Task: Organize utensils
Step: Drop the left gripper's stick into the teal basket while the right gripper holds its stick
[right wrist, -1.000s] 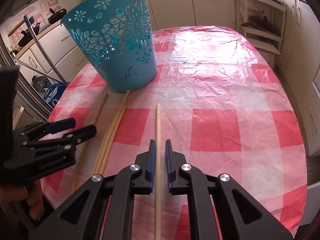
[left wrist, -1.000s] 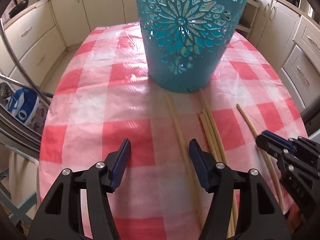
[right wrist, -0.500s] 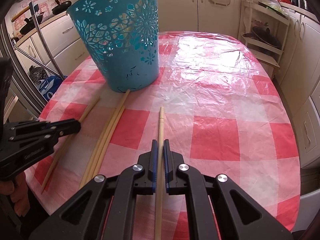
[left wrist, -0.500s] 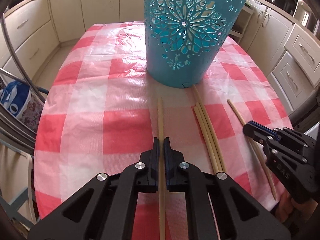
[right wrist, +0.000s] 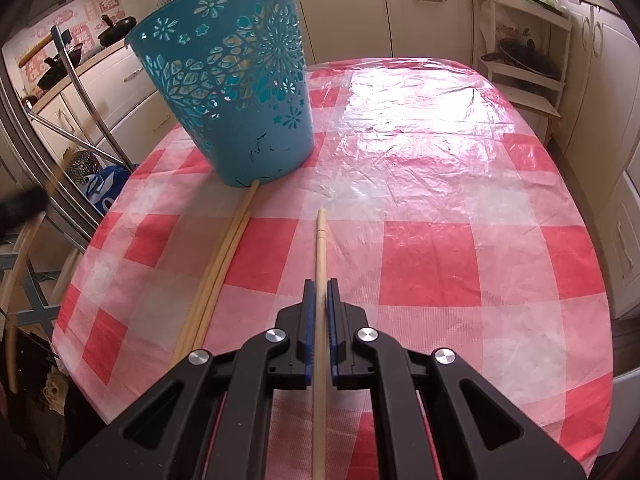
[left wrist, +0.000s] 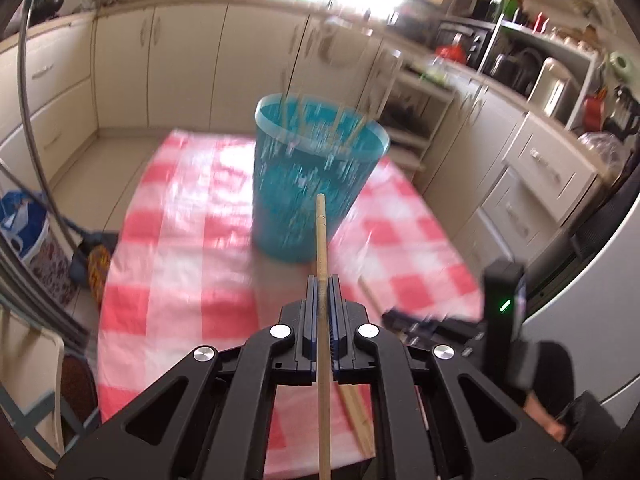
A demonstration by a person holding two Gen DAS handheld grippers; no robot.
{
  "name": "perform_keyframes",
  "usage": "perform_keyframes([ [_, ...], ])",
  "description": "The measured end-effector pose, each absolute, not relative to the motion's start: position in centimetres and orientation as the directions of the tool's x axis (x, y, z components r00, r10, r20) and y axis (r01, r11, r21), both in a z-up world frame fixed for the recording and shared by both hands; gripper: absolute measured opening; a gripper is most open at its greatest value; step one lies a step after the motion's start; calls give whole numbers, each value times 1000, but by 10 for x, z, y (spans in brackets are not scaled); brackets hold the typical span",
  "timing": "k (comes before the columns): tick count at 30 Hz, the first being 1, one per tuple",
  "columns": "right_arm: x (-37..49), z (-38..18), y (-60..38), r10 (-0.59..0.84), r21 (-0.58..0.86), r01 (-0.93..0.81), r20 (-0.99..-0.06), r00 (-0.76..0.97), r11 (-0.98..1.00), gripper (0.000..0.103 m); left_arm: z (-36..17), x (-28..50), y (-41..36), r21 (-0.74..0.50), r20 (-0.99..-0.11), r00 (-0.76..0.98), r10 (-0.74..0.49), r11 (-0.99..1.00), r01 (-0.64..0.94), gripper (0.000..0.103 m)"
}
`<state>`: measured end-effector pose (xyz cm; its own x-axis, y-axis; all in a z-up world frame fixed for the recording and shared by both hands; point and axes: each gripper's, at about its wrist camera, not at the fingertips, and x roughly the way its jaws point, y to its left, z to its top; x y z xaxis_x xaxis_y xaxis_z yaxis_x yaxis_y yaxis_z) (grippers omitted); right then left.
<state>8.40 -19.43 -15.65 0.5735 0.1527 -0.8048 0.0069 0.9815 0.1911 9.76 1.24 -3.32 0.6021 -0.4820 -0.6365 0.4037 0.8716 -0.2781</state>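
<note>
My left gripper (left wrist: 321, 280) is shut on a wooden chopstick (left wrist: 321, 232) and holds it in the air, pointing at the teal cut-out basket (left wrist: 320, 176). Several chopsticks stand in the basket. My right gripper (right wrist: 320, 284) is shut on another chopstick (right wrist: 320, 240) that lies on the red-and-white checked tablecloth (right wrist: 440, 240). To its left a bundle of loose chopsticks (right wrist: 224, 264) runs up to the foot of the basket (right wrist: 236, 80). The left gripper shows only as a dark blur (right wrist: 20, 204) at the left edge of the right wrist view.
Cream kitchen cabinets (left wrist: 180, 68) surround the table. A metal frame (right wrist: 80, 92) and a blue bag (right wrist: 104, 184) stand off the table's left edge. An open shelf rack (right wrist: 524, 52) is at the back right. The right half of the cloth (right wrist: 500, 184) holds no objects.
My left gripper shut on a chopstick and lifted it off the table, so the basket's rim and inside now show. The right gripper kept still, shut on its chopstick.
</note>
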Motion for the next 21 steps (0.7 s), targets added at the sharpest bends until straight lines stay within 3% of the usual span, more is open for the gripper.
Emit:
perform_keyframes([
  [11, 85, -156, -193, 152, 192, 9, -805, 574, 981, 7, 45, 145, -1, -283, -451, 733, -509, 861, 424, 4],
  [21, 85, -157, -196, 176, 224, 13, -800, 573, 975, 7, 69, 224, -21, -308, -283, 856, -433, 886, 347, 5],
])
